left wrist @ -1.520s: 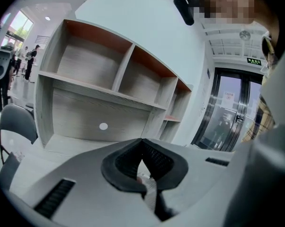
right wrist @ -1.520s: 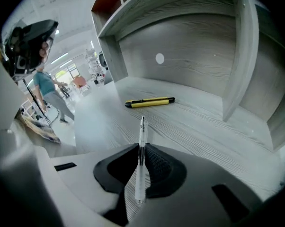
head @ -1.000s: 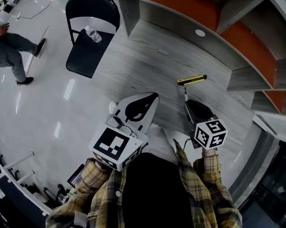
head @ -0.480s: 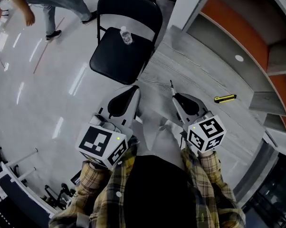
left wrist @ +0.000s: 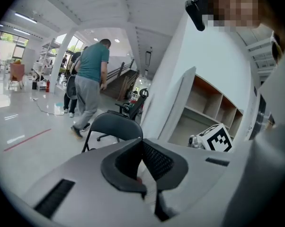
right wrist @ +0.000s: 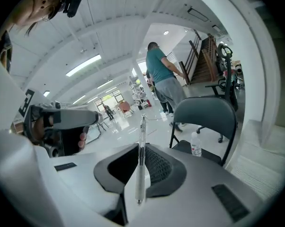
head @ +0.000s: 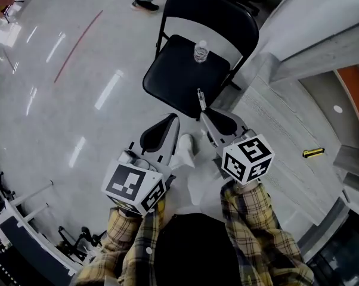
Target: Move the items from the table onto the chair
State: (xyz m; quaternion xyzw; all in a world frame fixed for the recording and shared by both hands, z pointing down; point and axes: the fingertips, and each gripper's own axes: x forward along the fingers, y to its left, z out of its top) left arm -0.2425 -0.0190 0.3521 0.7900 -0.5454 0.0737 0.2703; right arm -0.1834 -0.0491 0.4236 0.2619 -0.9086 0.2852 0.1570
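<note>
Closest to me is the person in the plaid shirt with a gripper in each hand, both held out low in front. The left gripper (left wrist: 142, 150) has its jaws pressed together with nothing in them. The right gripper (head: 210, 115) is clamped on a pen (right wrist: 141, 145), pinched mid-barrel between the pads so it sticks up past the jaw tips.

Just ahead of them is the black folding chair (head: 170, 70). Seen from above, the pen's tip lines up over the near edge of the seat. A water bottle (head: 201, 51) stands upright on the seat, near its back edge, just below the backrest.

Off to the person's right is the grey wood-grain table (head: 275, 124). A small yellow tool (head: 313, 152) lies flat on it, close to the far edge by the shelving and well apart from both grippers.

Further out it's glossy white floor (head: 78, 118) with a red line (head: 78, 45) across it, and beyond the chair someone in a teal shirt (left wrist: 91, 74) is walking.
</note>
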